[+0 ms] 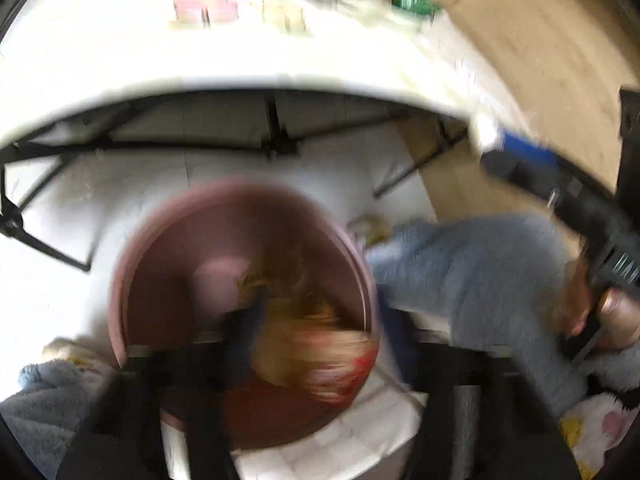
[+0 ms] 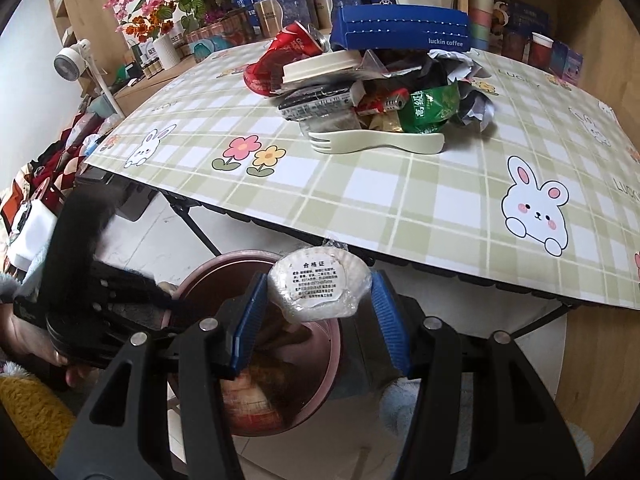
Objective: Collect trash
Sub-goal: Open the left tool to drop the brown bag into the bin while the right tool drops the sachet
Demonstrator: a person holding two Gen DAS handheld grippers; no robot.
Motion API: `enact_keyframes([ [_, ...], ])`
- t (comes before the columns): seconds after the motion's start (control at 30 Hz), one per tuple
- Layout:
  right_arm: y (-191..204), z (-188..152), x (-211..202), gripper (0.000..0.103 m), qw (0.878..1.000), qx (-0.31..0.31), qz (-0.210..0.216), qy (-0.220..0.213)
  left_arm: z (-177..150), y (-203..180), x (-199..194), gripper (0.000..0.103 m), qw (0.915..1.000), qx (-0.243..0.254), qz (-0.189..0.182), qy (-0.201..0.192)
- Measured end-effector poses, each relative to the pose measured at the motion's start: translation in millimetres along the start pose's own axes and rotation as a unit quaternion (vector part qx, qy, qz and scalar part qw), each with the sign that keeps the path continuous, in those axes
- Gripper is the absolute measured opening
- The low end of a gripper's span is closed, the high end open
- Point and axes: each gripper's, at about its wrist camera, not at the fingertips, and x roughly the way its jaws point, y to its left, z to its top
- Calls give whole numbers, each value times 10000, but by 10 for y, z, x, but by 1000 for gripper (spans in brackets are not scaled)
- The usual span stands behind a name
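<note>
white, plastic-wrapped paper cups sit pinched by their rims in the right gripper above the bin, probably light and crushable, while the left gripper gapes empty over the bin.

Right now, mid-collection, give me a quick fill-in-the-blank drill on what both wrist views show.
1. The right gripper has its jaws closed on a white plastic-wrapped ____ of paper cups.
2. That item hangs over the round pink ____ on the floor.
3. On the checked tablecloth, a cream plastic ____ lies in front of the trash pile.
4. The dark blue box atop the pile reads luckin ____.

Missing words: stack; bin; fork; coffee
</note>
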Motion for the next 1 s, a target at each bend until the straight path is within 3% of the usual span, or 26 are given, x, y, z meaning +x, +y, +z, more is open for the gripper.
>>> enact_keyframes([
  [0.2, 17, -63, 88, 55, 9999, -16, 14, 160, 100, 111, -489, 90, 9939, -227, 335, -1028],
  [0.4, 156, -133, 281, 55, 9988, -195, 100, 428, 20, 239, -959, 96, 9764, -311, 1033, -1871],
  [0.47, 236, -140, 344, 55, 9982, -302, 126, 509, -45, 251, -1100, 97, 9667, -278, 1351, -2155],
  [0.67, 530, -121, 542, 55, 9945, -684, 289, 734, -116, 368, -1254, 97, 9481, -251, 1949, -2500],
  [0.8, 725, -101, 722, 55, 9907, -898, 424, 925, -195, 529, -1300, 97, 9463, -440, 1960, -2532],
  [1.0, 1003, -68, 1001, 55, 9833, -1198, 502, 1272, -290, 795, -1493, 97, 9320, -1025, 1907, -2906],
])
